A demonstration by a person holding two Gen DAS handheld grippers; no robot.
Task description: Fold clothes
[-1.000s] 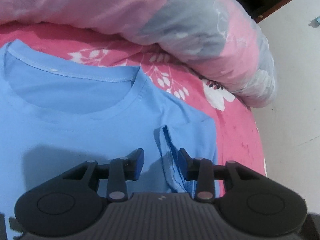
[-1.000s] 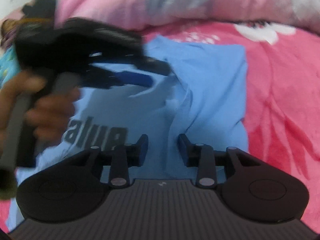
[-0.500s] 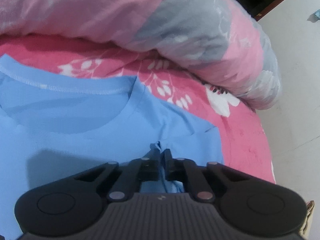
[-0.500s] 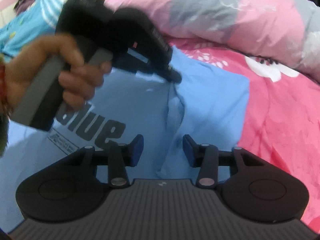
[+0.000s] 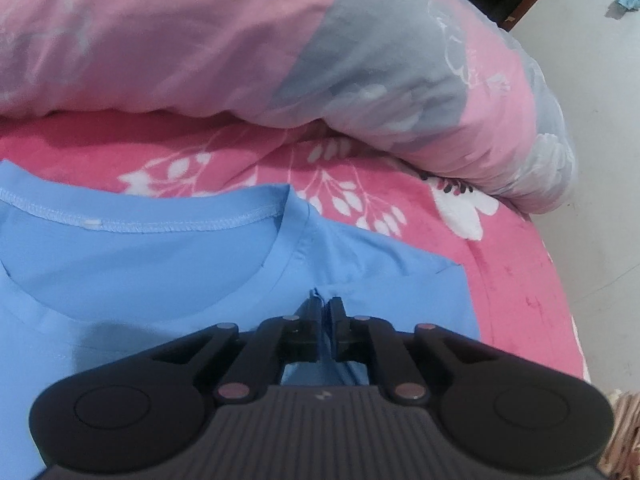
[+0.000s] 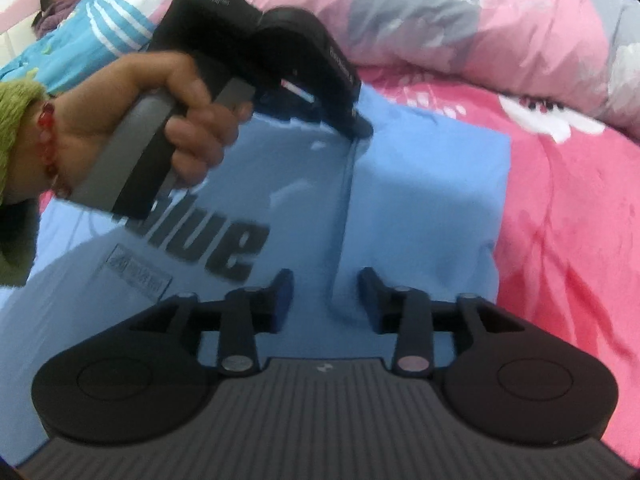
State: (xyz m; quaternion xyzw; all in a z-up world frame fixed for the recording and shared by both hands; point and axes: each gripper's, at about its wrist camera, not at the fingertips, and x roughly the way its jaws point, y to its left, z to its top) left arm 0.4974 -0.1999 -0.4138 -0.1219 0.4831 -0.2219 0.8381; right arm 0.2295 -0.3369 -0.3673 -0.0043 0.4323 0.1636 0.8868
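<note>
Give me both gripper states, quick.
Left gripper: shut on a pinched ridge of the blue T-shirt near the collar.
Right gripper: open, holding nothing, fingers either side of a shirt fold.

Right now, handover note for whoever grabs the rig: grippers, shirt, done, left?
Left hand-held gripper: shut on a raised ridge of the blue T-shirt beside the collar, near the shoulder.
Right hand-held gripper: open, low over the same ridge further down the shirt, not gripping.
Shirt lies face up on the pink floral bedsheet, print showing, sleeve still spread flat. Rolled quilt lies behind the collar.
Done: fold line pinched at the top.
Left: probably close the right one on the ridge, carry the sleeve side over, then the remaining folds.
</note>
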